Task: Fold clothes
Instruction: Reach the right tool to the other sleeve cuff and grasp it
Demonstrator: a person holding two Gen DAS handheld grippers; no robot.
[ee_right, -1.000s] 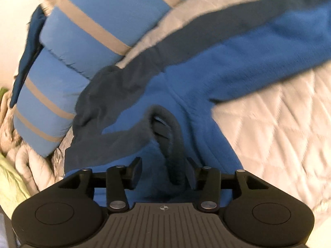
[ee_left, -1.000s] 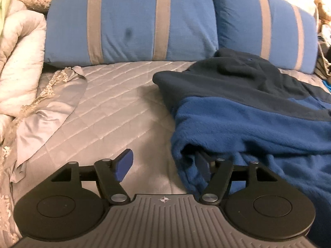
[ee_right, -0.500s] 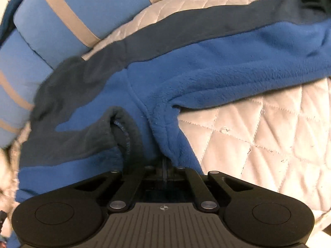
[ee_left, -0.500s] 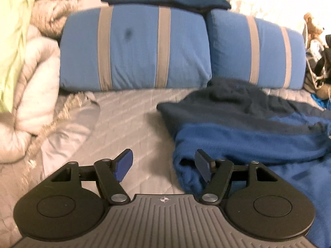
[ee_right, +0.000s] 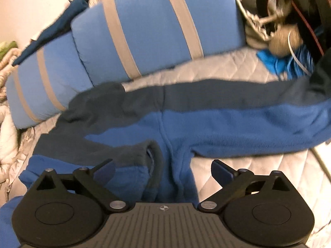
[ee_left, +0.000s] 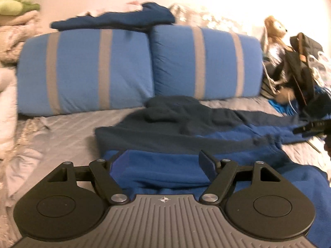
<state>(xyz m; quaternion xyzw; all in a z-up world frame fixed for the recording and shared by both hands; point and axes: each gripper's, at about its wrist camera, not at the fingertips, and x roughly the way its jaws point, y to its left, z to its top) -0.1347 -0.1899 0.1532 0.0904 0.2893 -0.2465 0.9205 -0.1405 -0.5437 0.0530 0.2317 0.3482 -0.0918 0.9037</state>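
Note:
A blue fleece top with dark navy panels [ee_left: 206,132] lies spread on the quilted bed. One sleeve [ee_right: 258,124] stretches out to the right. My left gripper [ee_left: 160,166] is open, its fingers straddling the top's lower blue part. My right gripper [ee_right: 163,171] is open wide over the body of the top [ee_right: 165,124], next to a dark-edged opening [ee_right: 153,161]. Neither gripper holds cloth.
Two blue pillows with grey stripes [ee_left: 144,68] stand along the head of the bed, a dark blue garment [ee_left: 115,20] draped on top. Pale blankets [ee_left: 6,62] are piled at the left. A teddy bear and dark bags [ee_left: 289,62] clutter the right.
My right gripper, shut on the fleece half a second ago, has opened and let it go. My left gripper has moved right over the top and tilted up.

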